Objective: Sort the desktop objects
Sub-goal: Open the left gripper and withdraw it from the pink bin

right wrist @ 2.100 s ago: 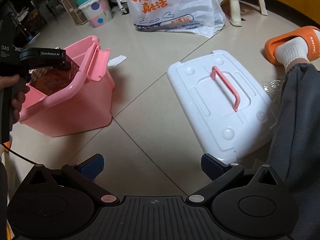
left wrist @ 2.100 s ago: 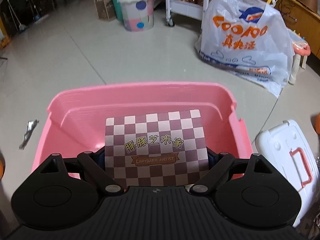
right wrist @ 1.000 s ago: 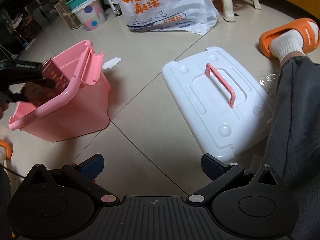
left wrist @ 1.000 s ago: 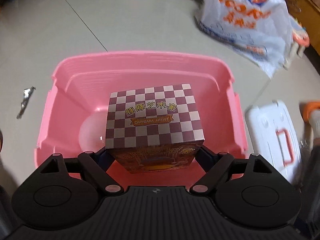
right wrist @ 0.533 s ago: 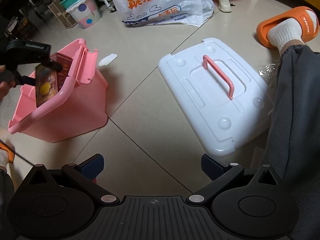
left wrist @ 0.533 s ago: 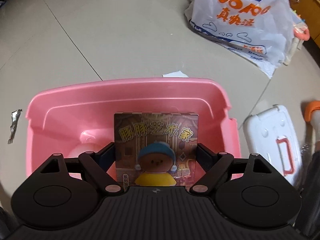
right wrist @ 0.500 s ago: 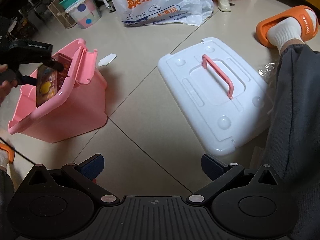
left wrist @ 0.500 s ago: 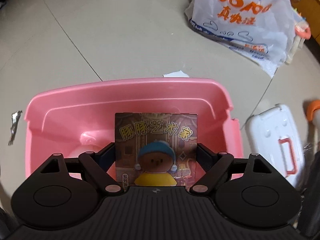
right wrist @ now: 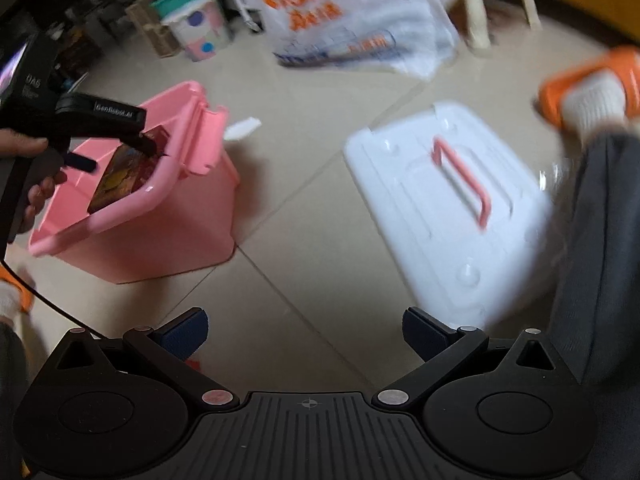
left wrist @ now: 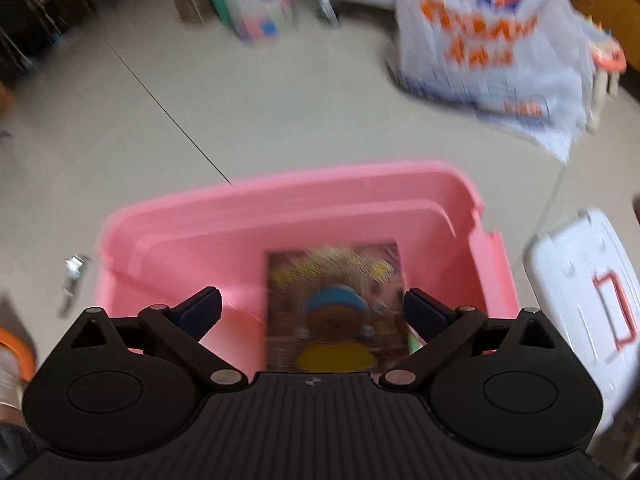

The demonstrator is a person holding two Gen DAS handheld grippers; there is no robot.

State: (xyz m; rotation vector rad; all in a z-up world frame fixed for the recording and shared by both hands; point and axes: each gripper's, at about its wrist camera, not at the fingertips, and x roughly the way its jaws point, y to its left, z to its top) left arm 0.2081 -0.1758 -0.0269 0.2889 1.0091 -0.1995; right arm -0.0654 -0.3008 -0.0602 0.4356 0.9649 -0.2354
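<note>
A toy box (left wrist: pixel 336 308) with a cartoon bear in a blue cap stands inside the pink bin (left wrist: pixel 288 196), leaning toward its right wall. My left gripper (left wrist: pixel 312 312) is open above the bin; its left pad is well clear of the box, its right pad is close beside it. In the right wrist view the box (right wrist: pixel 124 172) shows inside the pink bin (right wrist: pixel 160 224), with the left gripper (right wrist: pixel 116 148) over it. My right gripper (right wrist: pixel 304 332) is open and empty above the floor.
The bin's white lid (right wrist: pixel 452 208) with a pink handle lies on the floor to the right; it also shows in the left wrist view (left wrist: pixel 588 288). A white shopping bag (left wrist: pixel 492 48), a spotted tub (left wrist: pixel 260 4) and a foot in an orange slipper (right wrist: pixel 592 88) are around.
My left gripper has opened and let go of the toy box, which now rests in the pink bin. Both views are blurred by motion.
</note>
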